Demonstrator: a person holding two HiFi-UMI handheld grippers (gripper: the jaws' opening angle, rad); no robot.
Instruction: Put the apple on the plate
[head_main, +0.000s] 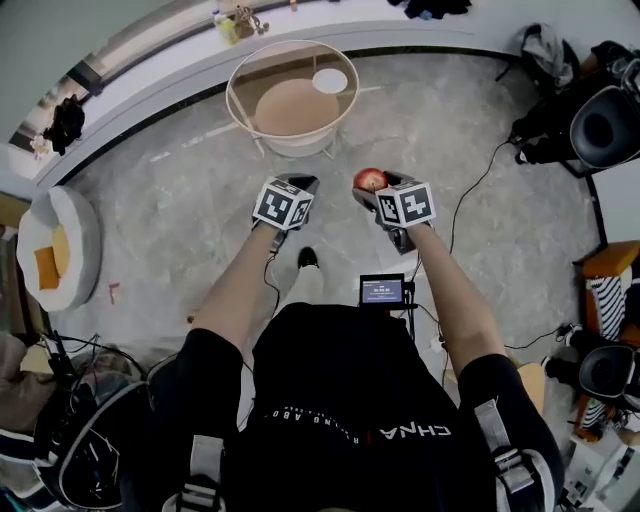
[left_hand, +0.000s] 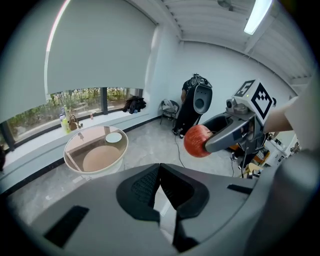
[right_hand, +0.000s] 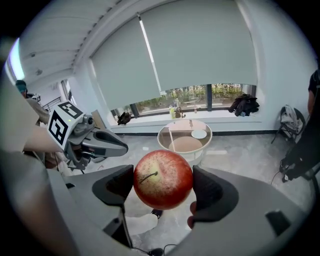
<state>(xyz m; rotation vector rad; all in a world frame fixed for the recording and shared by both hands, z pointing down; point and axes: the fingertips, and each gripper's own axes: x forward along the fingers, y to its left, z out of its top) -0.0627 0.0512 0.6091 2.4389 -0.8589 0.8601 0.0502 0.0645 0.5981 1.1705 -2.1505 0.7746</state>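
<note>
In the head view, we hold both tools out over the marbled floor, on the near side of a round glass-topped table (head_main: 231, 96) and well apart from it. A small white plate (head_main: 329, 81) lies on the glass towards the table's right edge, and a tan round shelf shows beneath the top. The right gripper (head_main: 374, 188) carries a red apple (head_main: 370, 179) at its tip. The left gripper (head_main: 298, 186) is level with it, just beside it.

In the left gripper view, our left gripper's jaws (left_hand: 160, 174) are pressed together with nothing between them. The table (left_hand: 68, 151) stands ahead to the left with the plate (left_hand: 113, 137) bare on it. To the right of the table, the right gripper pinches the apple (left_hand: 197, 141) in the air.

In the right gripper view, our two dark pads clamp the apple (right_hand: 162, 179) from either side, its stem turned towards us. The apple is in mid-air on the near side of the table (right_hand: 160, 136) and apart from the plate (right_hand: 198, 134). The left gripper (right_hand: 120, 147) points in from the left of the table, jaws closed.
</note>
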